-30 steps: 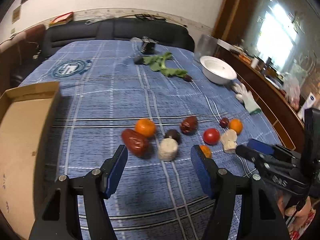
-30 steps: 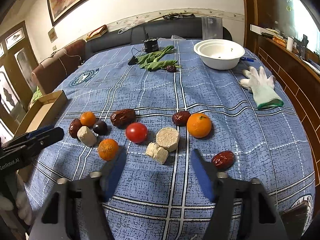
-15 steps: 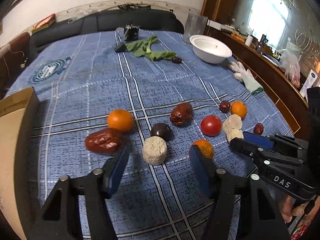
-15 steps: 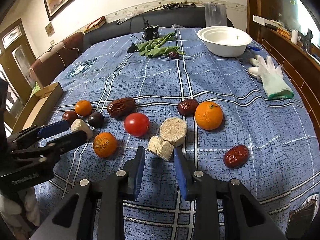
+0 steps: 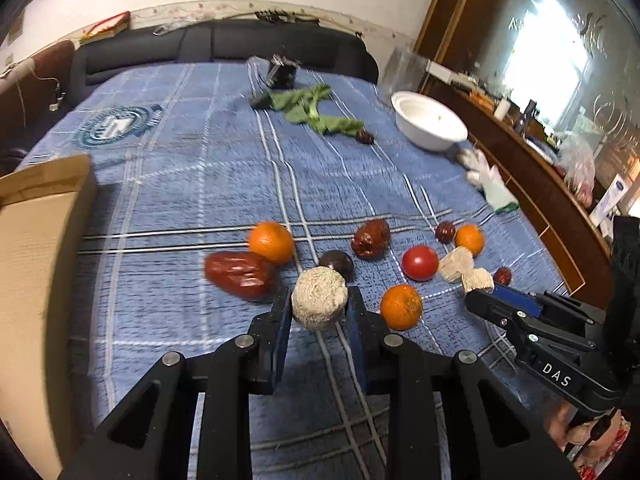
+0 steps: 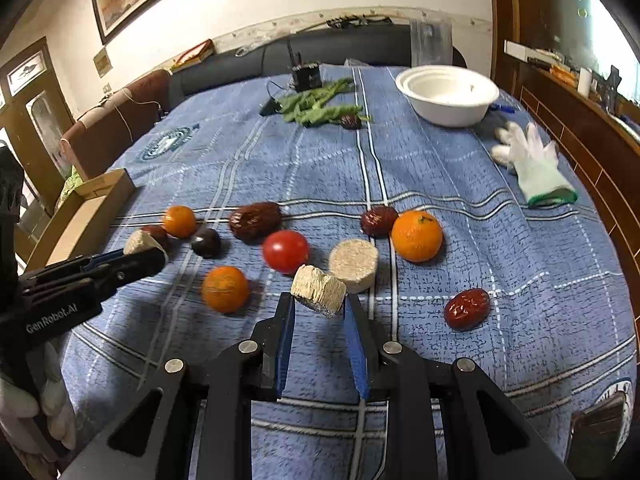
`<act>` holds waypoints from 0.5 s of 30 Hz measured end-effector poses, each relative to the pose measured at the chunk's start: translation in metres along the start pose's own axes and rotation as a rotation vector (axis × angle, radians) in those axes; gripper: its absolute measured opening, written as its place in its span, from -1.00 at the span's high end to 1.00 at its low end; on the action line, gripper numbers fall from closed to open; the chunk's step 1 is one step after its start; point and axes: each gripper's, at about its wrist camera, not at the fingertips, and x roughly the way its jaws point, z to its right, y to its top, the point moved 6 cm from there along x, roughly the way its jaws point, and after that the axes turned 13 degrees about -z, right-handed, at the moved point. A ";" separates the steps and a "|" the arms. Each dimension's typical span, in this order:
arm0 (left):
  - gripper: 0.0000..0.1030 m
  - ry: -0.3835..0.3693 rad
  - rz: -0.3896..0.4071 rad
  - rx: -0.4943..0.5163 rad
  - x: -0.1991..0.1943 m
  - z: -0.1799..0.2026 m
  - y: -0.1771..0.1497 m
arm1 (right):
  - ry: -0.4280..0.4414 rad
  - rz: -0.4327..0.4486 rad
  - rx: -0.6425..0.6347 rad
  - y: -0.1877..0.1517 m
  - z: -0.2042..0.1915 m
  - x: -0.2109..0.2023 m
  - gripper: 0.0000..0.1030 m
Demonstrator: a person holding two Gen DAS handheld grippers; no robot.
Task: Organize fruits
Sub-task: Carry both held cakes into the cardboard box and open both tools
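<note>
Because the fruits lie mixed with beige cakes on the blue cloth (image 5: 180, 200), the left gripper (image 5: 319, 308) has clamped narrow on a round cake (image 5: 319, 303), just left of the tomato (image 5: 419, 262); in the right view, the right gripper (image 6: 319, 308) pinches a cut cake (image 6: 319, 295) just before the tomato (image 6: 285, 251), likely clearing non-fruit

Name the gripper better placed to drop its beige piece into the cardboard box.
Left, probably. The left gripper is shut on the round beige lump, and the cardboard box lies on its left. The right gripper is shut on the beige wedge and has the left gripper between it and the box.
</note>
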 end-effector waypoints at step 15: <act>0.49 0.260 0.127 -0.325 -0.112 -0.169 -0.051 | 0.209 0.038 -0.276 0.003 -0.164 -0.037 0.46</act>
